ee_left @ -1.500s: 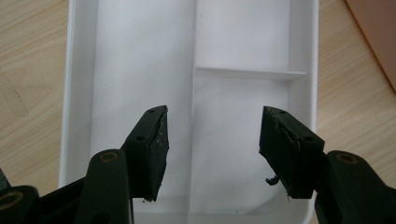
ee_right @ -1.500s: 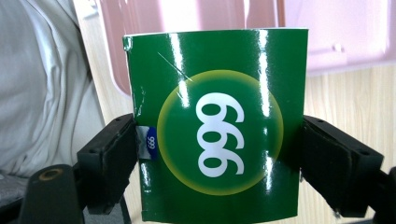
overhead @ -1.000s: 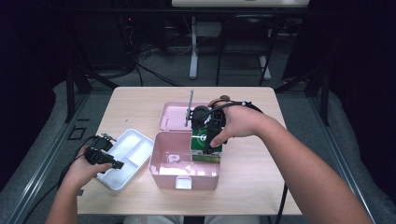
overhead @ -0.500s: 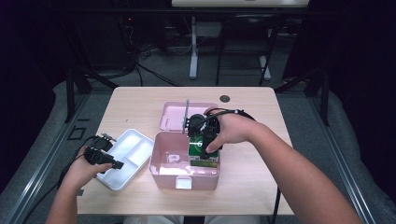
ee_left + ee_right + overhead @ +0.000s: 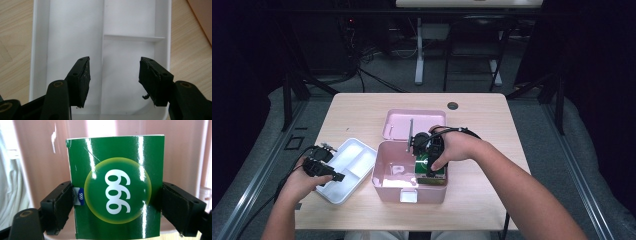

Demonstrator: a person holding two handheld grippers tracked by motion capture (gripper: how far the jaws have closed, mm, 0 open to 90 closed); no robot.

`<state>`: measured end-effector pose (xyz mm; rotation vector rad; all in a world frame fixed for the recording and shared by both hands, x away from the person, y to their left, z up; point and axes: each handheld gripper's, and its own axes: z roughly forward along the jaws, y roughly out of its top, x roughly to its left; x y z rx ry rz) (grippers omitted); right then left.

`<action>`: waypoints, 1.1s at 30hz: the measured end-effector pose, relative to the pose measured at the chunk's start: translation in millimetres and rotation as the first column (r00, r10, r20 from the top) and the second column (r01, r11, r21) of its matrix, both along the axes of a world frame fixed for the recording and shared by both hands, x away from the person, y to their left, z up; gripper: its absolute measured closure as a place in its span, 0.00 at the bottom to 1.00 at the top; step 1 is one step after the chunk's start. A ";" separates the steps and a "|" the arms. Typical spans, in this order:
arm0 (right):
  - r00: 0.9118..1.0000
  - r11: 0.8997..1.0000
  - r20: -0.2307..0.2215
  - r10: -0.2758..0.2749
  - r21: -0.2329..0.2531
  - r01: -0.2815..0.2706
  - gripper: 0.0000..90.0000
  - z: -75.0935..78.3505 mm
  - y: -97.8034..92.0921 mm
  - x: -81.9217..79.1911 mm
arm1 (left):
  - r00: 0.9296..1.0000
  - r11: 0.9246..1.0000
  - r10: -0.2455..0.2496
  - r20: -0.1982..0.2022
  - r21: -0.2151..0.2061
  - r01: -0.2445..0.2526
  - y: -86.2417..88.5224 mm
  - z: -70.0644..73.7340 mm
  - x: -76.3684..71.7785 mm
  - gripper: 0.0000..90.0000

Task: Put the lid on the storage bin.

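Green shiny box (image 5: pixel 115 195) with "999" on it sits squeezed in the right tool (image 5: pixel 117 207) — partly down inside the pink plastic bin (image 5: pixel 384 177), not let go yet. Left tool (image 5: pixel 113 80) gapes wide over the white divided tray (image 5: pixel 75 30) on the bench (image 5: pixel 362 107).

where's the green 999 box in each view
High view: the green box sits right of centre, down inside the pink bin, under the right gripper.
Right gripper view: the box takes up the centre, clamped between the jaws, pink wall behind.
Left gripper view: not in it; the open left gripper hangs over the white divided tray.
Shared landmark: the pink bin, whose wall backs the box.
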<state>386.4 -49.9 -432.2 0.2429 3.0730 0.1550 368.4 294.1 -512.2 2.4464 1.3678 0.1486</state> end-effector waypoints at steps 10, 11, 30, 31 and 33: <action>1.000 1.000 0.001 0.005 -0.013 -0.005 0.17 -13.4 2.4 2.0 | 1.000 1.000 -0.009 0.000 0.007 0.009 -0.4 -0.5 0.4 0.47; 1.000 1.000 0.001 0.005 -0.013 -0.005 0.17 -14.2 2.8 2.1 | 1.000 1.000 -0.009 -0.001 0.005 0.009 -0.5 -0.6 0.4 0.47; 1.000 1.000 0.014 -0.027 0.001 0.027 0.18 -20.1 1.5 5.7 | 1.000 1.000 -0.006 -0.001 0.004 0.006 -1.6 -1.4 0.1 0.47; 0.999 0.999 0.008 -0.035 0.006 0.035 0.18 -17.9 0.7 5.7 | 1.000 1.000 -0.006 -0.002 0.005 0.006 -1.6 -1.4 0.0 0.47; 0.999 0.999 0.003 -0.036 0.007 0.036 0.18 -15.0 -1.1 4.6 | 1.000 1.000 -0.007 -0.003 0.009 0.007 -1.7 -1.5 -0.1 0.47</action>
